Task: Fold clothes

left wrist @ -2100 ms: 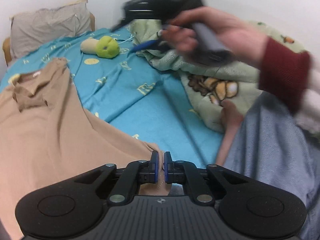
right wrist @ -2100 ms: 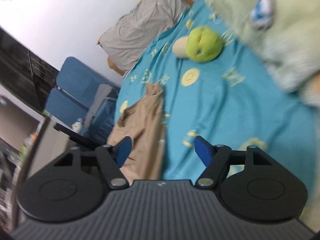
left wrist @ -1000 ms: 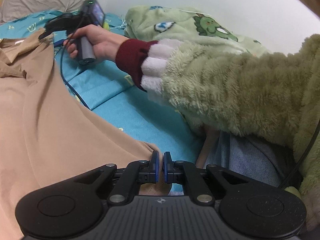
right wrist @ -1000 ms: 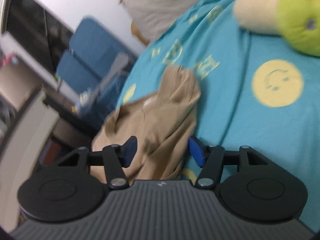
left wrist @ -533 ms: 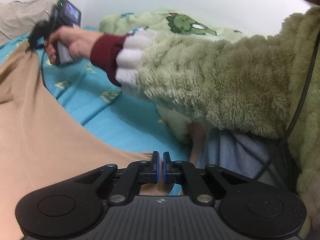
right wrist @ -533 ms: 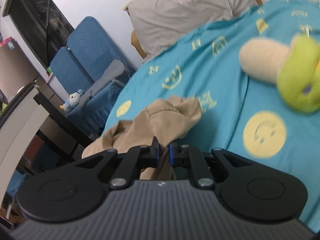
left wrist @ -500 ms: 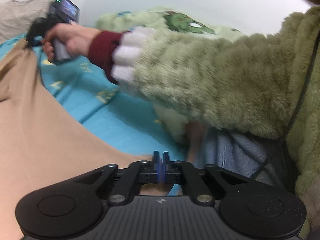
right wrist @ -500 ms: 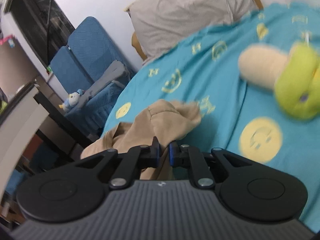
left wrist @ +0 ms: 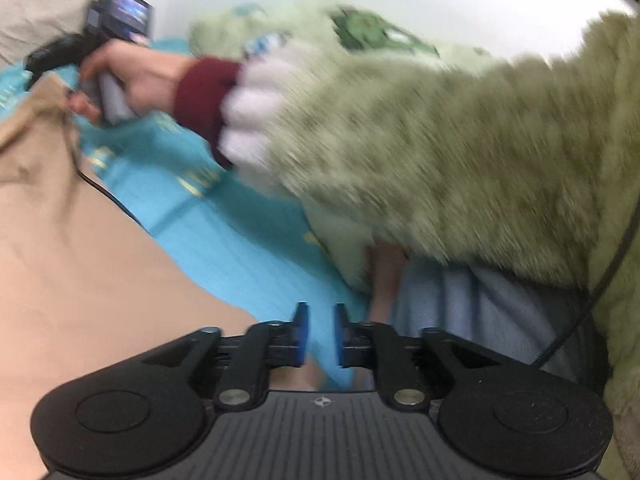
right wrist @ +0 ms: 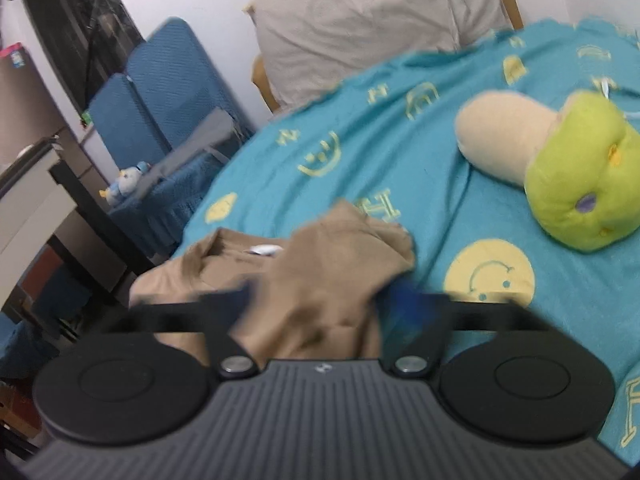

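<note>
Turquoise bedsheet with yellow smiley print (right wrist: 460, 184), spread over bed. One tan cotton garment (right wrist: 320, 280) lying across it, collar end bunched between right gripper (right wrist: 320, 300) jaws, opening wide, pads clear. Left gripper (left wrist: 319, 334) jaws opening, narrow gap, sheet showing between. One grey pillow (right wrist: 372, 20). One green-and-cream plush toy (right wrist: 560, 160).

Home bedroom: bed with turquoise smiley-print sheet (right wrist: 400, 152), grey pillow (right wrist: 372, 20) against a wooden headboard (right wrist: 508, 0), green plush toy (right wrist: 580, 172), blue chairs (right wrist: 160, 92) beside it, probably a desk (right wrist: 36, 196) at left, partly cut off.
</note>
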